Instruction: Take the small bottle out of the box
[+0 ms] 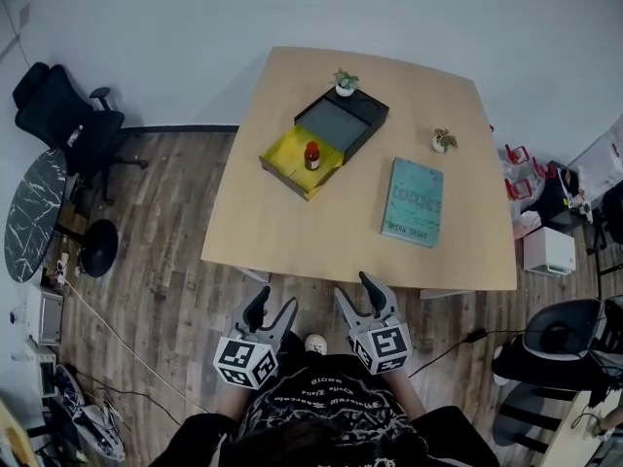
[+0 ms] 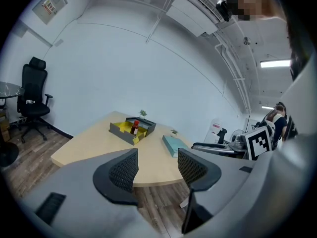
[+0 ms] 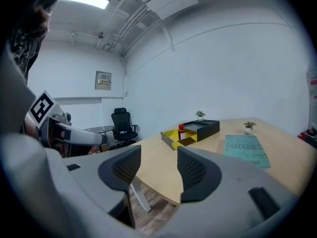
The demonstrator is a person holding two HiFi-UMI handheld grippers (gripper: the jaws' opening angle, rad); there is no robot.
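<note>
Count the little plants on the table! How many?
2. One plant sits at the black box's far end; the other plant stands alone on the table, beyond the teal book. None seems hidden.

Empty right tool, jaws apart — small bottle upright in yellow-lined box beyond

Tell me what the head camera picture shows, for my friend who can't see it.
A small red bottle stands in the yellow part of an open box on a wooden table, near a teal book. Short of the table, the left claw and right claw are open and empty.
</note>
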